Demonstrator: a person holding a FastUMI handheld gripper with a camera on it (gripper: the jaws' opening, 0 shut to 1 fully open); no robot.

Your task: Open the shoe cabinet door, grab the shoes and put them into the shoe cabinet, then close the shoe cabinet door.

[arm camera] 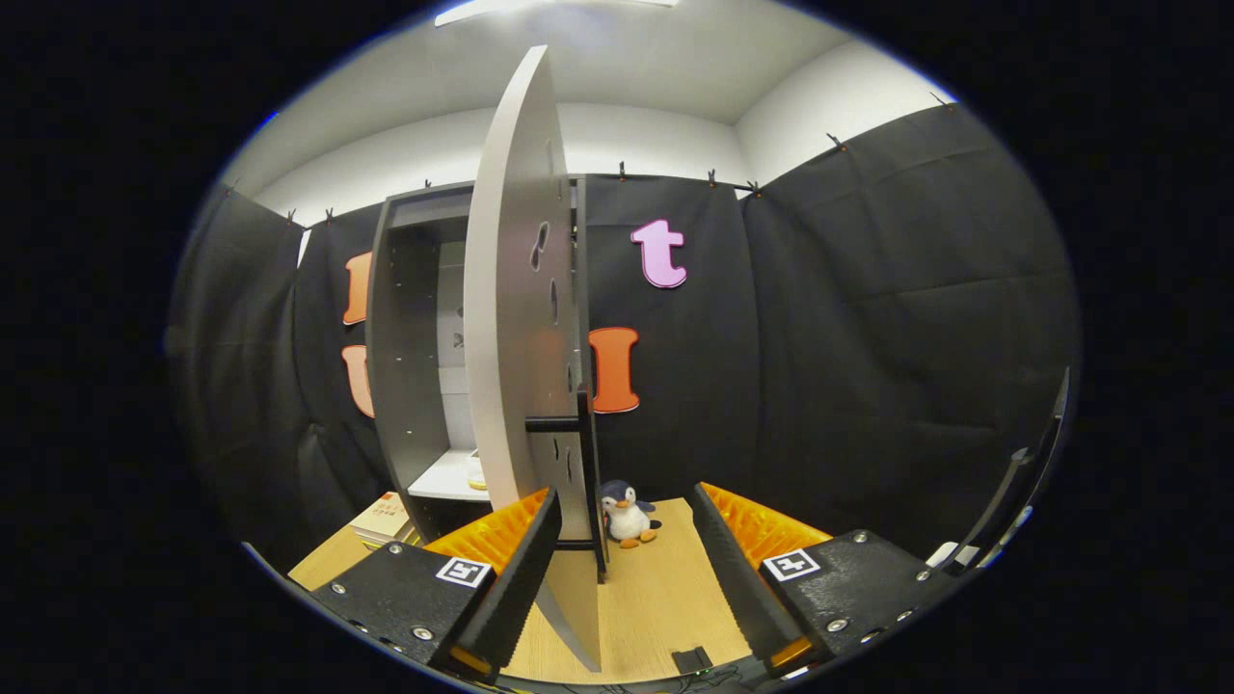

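Left of centre, the door (511,318) stands swung wide, edge-on between the fingers of the gripper (622,540), whose jaws are released and empty. Opening looks done; next comes fetching shoes, not visible. Behind it, the cabinet (410,337) gapes; a penguin (627,513) sits beside.

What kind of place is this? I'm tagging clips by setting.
Likely a staged recording booth: black cloth walls, a shoe cabinet with its door open on a wooden table. The gripper is open.
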